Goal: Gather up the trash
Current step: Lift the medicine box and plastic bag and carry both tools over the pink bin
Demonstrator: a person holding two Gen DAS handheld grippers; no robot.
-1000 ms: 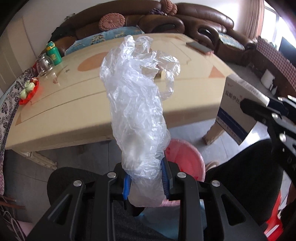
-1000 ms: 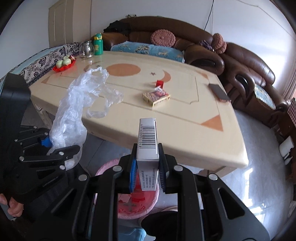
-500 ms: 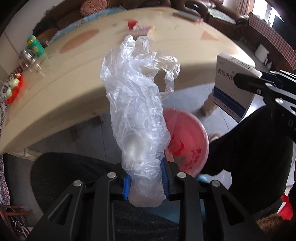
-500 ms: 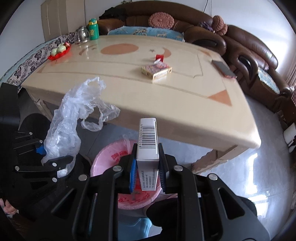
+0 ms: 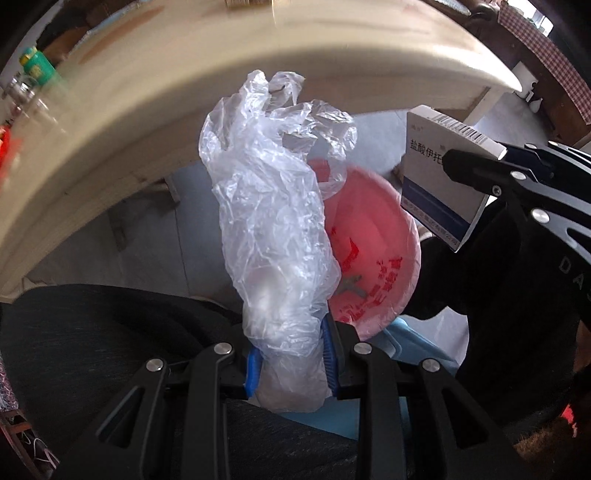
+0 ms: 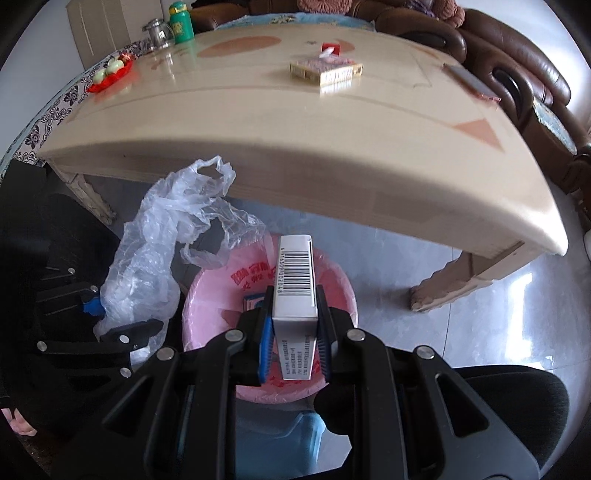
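Note:
My left gripper [image 5: 291, 363] is shut on a crumpled clear plastic bag [image 5: 273, 206], held upright beside the pink-lined trash bin [image 5: 373, 251]. The bag also shows in the right wrist view [image 6: 155, 254], at the bin's left rim. My right gripper [image 6: 294, 332] is shut on a white medicine box [image 6: 295, 280] with a barcode, held over the bin's opening [image 6: 214, 295]. The box shows at the right of the left wrist view [image 5: 439, 177]. A small box [image 6: 253, 301] lies inside the bin.
The beige table [image 6: 332, 122] stands just beyond the bin, its edge overhanging. On it lie a flat packet [image 6: 325, 72], a small red box [image 6: 330, 48], a red fruit tray [image 6: 110, 72], a green bottle [image 6: 181, 26] and a glass jar [image 6: 157, 34]. Brown sofas [image 6: 517, 70] stand behind.
Both grippers have dropped from table height to below the table edge. The box now hangs over the bin and the bag sits at its left rim. Both grips are unchanged.

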